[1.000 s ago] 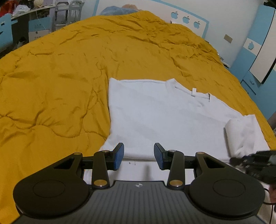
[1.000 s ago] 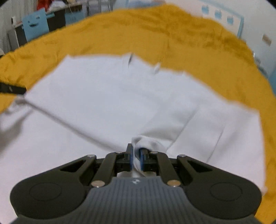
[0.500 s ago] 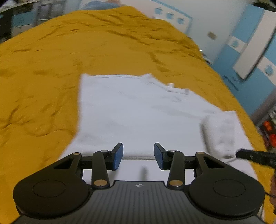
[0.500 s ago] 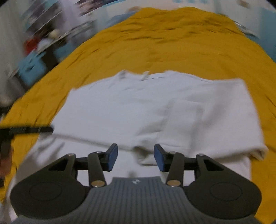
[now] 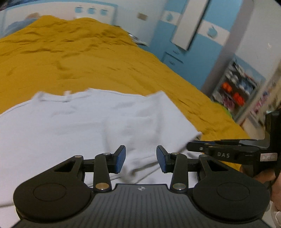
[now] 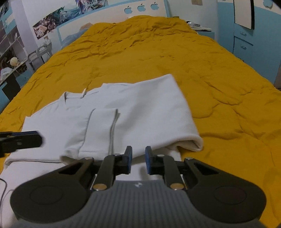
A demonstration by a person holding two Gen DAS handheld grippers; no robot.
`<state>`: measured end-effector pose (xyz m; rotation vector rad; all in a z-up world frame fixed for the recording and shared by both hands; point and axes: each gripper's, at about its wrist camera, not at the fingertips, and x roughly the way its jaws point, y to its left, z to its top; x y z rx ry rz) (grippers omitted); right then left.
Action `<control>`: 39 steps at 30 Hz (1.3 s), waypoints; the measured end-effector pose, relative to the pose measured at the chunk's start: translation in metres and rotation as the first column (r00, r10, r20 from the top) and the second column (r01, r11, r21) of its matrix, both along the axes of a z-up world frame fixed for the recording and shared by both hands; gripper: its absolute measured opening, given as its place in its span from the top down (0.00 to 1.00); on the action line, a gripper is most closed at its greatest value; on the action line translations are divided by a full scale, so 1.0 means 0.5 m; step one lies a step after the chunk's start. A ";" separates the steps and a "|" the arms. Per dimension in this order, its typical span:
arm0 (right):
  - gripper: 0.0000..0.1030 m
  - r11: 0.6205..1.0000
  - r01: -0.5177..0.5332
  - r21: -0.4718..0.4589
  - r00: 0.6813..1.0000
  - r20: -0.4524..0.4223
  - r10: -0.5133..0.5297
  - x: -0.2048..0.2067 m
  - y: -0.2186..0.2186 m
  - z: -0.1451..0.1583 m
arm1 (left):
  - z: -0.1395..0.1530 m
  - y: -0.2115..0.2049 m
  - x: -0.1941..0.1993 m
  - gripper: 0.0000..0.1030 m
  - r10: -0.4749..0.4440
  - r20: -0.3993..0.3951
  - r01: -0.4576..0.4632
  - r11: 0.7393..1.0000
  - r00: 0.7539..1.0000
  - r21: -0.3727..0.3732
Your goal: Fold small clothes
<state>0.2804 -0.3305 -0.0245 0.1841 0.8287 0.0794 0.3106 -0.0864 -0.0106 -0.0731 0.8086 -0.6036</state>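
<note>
A white T-shirt (image 6: 140,108) lies flat on the mustard-yellow bedspread (image 6: 219,84), both sides folded inward, with a sleeve (image 6: 100,129) folded on top. It also shows in the left wrist view (image 5: 79,122). My right gripper (image 6: 138,159) is open and empty just above the shirt's near folded edge. My left gripper (image 5: 140,158) is open and empty over the shirt's lower part. The right gripper shows at the right of the left wrist view (image 5: 228,152); a left finger (image 6: 22,140) shows at the left of the right wrist view.
The yellow bedspread (image 5: 87,61) fills most of both views. Blue cabinets (image 6: 254,40) stand to the right of the bed, a headboard (image 6: 140,8) at the far end, shelves and a chair (image 6: 38,54) to the left.
My right gripper let go of the shirt fabric, opened, and drew back; the folded side now lies flat. My left gripper stayed open and swung to the right over the shirt.
</note>
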 end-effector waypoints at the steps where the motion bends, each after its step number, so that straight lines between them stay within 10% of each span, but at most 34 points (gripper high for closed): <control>1: 0.89 1.000 0.005 0.005 1.000 0.006 -0.005 -0.002 -0.010 -0.004 | -0.005 -0.024 0.008 0.52 -0.003 -0.001 0.003 1.000 1.000 0.015; 12: 0.85 0.995 0.041 0.088 0.999 0.026 -0.043 -0.024 -0.084 -0.035 | -0.101 -0.162 0.072 0.38 0.122 0.012 -0.121 0.966 0.993 0.227; 18: 0.83 0.994 0.030 0.108 0.999 0.018 -0.032 -0.031 -0.098 -0.048 | -0.090 -0.126 0.064 0.91 0.117 -0.009 -0.114 0.984 0.993 0.139; 33: 0.77 0.947 -0.319 0.033 0.947 0.052 0.317 -0.003 0.081 -0.004 | 0.224 0.078 0.079 0.97 0.238 0.139 -0.232 0.971 0.961 -0.058; 39: 0.71 0.950 -0.311 -0.021 0.946 0.091 0.312 0.038 0.150 -0.019 | 0.349 0.153 0.063 0.97 0.260 0.236 -0.220 0.958 0.937 -0.183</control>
